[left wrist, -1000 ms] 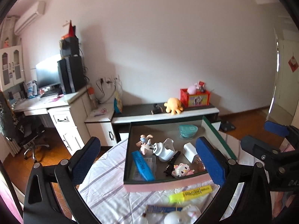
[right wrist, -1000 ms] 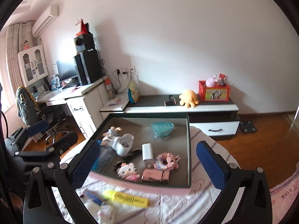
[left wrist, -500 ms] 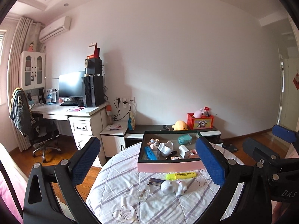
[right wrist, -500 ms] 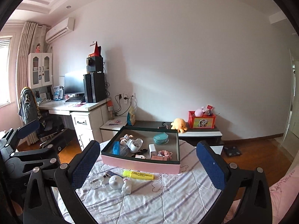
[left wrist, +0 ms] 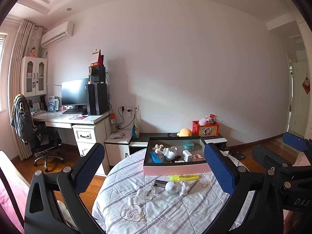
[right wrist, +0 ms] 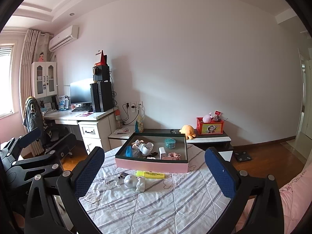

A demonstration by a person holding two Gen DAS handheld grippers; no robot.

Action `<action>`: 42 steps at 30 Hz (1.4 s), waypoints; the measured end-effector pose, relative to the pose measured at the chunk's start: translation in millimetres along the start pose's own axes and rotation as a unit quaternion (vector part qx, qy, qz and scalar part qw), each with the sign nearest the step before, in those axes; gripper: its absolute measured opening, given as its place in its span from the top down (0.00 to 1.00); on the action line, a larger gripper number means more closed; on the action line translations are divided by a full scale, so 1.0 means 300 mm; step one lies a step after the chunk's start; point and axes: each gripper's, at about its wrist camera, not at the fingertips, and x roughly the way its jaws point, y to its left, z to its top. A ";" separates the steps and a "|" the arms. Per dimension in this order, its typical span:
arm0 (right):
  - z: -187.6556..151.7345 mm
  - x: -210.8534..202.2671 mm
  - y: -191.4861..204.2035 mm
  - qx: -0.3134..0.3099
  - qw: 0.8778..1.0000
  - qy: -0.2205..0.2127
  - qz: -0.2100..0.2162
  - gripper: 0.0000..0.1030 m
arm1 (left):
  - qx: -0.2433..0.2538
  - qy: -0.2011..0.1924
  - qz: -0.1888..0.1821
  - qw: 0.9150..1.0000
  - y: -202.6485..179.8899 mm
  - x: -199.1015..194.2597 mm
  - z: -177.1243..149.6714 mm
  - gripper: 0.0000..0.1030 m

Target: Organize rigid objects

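- The pink-sided open box with a dark inside (right wrist: 152,165) sits at the far side of the round counter with a striped white quilted cloth (right wrist: 156,204).
- Many small things already lie inside the box: a blue flat case (right wrist: 128,151), a white plastic toy (right wrist: 145,148), a small teal tub (right wrist: 170,143), a white square block (right wrist: 162,153) and some little pink pieces (right wrist: 173,155). That part of the job looks done.
- Four things are not in the box. They lie on the cloth just in front of it: a yellow highlighter pen (right wrist: 150,174), a white round astronaut toy (right wrist: 134,182), a small dark flat bar (right wrist: 124,174) and a clear glass bottle (right wrist: 111,181).
- The pen lies closest to the pink wall. The astronaut toy is just beside it, and the bottle is near the toy.
- The left hand-held gripper (left wrist: 154,173) is spread wide and holds nothing.
- The right hand-held gripper (right wrist: 154,173) is spread wide too, with nothing between its blue pads (right wrist: 219,173).
- Both hang back from the counter, well apart from the loose things.
- So the tidy-up looks more than half done, with these four things left to put away.
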 end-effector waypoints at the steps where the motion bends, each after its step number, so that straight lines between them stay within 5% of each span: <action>1: -0.002 -0.004 0.000 -0.001 1.000 0.000 -0.001 0.00 | 0.000 0.001 0.000 1.000 -0.002 0.000 -0.002 0.00; 14: -0.036 0.009 -0.005 0.002 1.000 0.017 -0.001 0.00 | 0.005 0.022 -0.002 1.000 -0.003 0.018 -0.048 0.00; 22: -0.112 0.114 0.001 0.006 0.998 0.064 0.012 0.00 | 0.012 0.087 -0.026 0.996 0.048 0.118 -0.183 0.00; 28: -0.224 0.248 0.009 0.004 0.992 0.124 0.021 0.00 | -0.009 0.174 -0.014 0.985 0.120 0.253 -0.312 0.00; 42: -0.383 0.509 -0.039 0.022 0.976 0.214 0.014 0.00 | -0.023 0.287 -0.003 0.958 0.144 0.613 -0.484 0.00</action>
